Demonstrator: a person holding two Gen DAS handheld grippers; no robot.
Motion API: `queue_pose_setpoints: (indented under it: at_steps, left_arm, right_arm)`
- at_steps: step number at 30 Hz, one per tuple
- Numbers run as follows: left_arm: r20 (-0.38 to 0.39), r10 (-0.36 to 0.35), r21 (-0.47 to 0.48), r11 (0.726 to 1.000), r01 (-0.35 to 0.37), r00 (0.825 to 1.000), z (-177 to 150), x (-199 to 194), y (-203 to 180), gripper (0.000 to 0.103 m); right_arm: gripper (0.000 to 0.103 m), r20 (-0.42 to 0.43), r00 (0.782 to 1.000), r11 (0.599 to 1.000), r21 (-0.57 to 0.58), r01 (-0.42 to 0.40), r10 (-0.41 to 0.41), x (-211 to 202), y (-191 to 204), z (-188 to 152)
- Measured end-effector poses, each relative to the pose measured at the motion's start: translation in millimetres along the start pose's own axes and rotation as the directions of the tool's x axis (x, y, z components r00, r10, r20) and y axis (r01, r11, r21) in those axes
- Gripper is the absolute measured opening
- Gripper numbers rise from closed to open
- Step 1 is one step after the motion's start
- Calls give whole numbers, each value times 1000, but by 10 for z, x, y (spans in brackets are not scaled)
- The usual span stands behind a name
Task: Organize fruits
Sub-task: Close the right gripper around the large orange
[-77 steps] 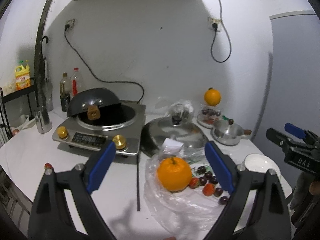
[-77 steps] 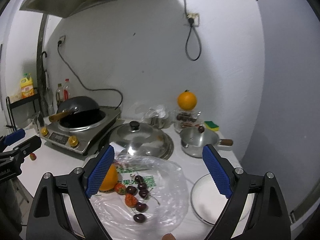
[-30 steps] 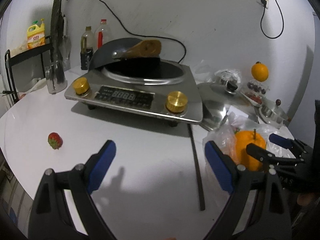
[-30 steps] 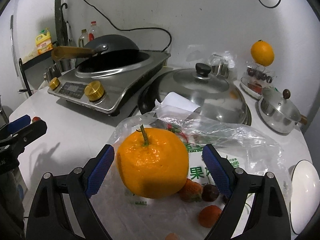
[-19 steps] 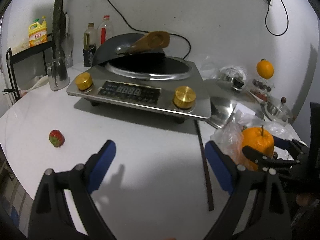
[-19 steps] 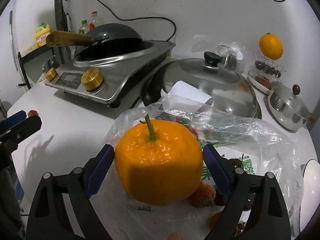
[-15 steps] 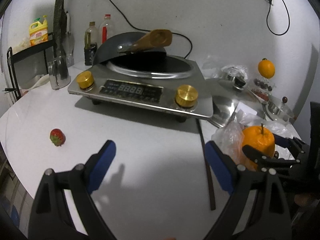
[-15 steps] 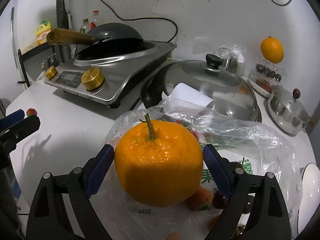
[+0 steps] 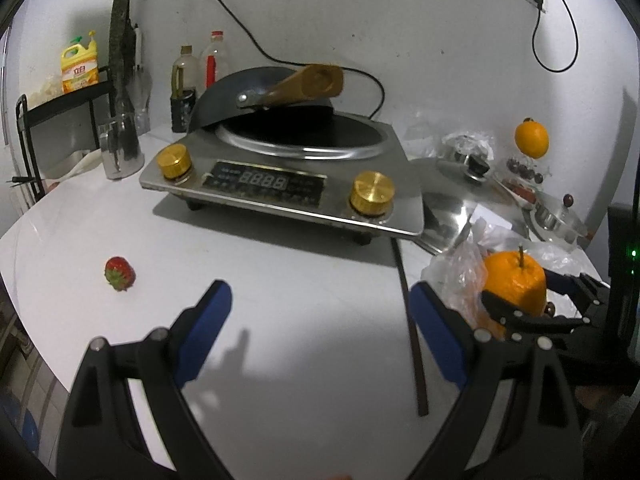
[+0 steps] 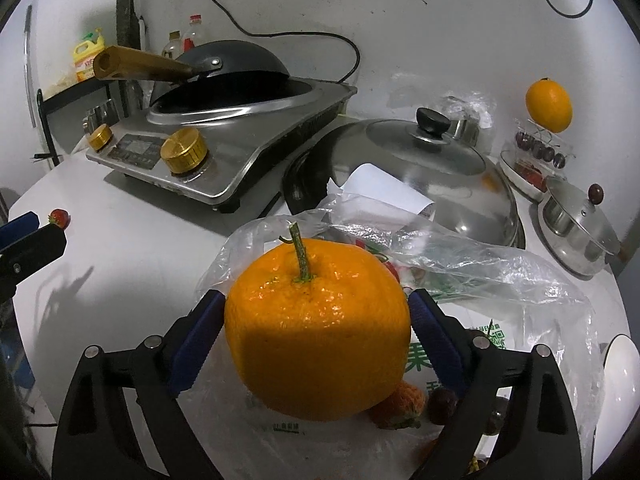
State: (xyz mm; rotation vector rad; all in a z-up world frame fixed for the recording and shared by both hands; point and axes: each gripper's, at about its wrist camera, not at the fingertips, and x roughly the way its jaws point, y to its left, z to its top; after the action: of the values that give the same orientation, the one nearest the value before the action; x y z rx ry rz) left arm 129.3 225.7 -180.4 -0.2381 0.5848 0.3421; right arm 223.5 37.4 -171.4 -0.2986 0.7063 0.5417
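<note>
Right wrist view: the right gripper point(image 10: 316, 320) has its 2 blue pads pressed against the flanks of the orange point(image 10: 318, 330), 1 on each side at its widest part, over the open plastic bag point(image 10: 480, 276); whether the fruit is lifted clear of the bag cannot be told. The orange looks heavy for its size, firm but with a glossy, slightly yielding peel, so a hold across the middle seems right, with the stem point(image 10: 301, 258) left free on top; squeezing harder risks bruising. The bag is thin and slack and would likely drag along if caught. Under the orange, on the bag, lie a strawberry point(image 10: 396, 406) and a dark cherry point(image 10: 444, 400), both soft and easily crushed. Farther back a 2nd orange point(image 10: 549, 106) tops a small stand holding cherries. The left gripper point(image 9: 320, 334) is spread wide and empty above the surface point(image 9: 280, 272), with 1 loose strawberry point(image 9: 119, 273) lying apart to its left.
</note>
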Motion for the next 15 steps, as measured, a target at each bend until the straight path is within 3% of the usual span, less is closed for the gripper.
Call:
queue_pose_setpoints:
  at_steps: [15]
  left_arm:
    - [34, -12, 19, 1000, 11, 999, 37, -235, -161, 92]
  right_arm:
    - [90, 52, 999, 999, 38, -17, 15, -359, -139, -13]
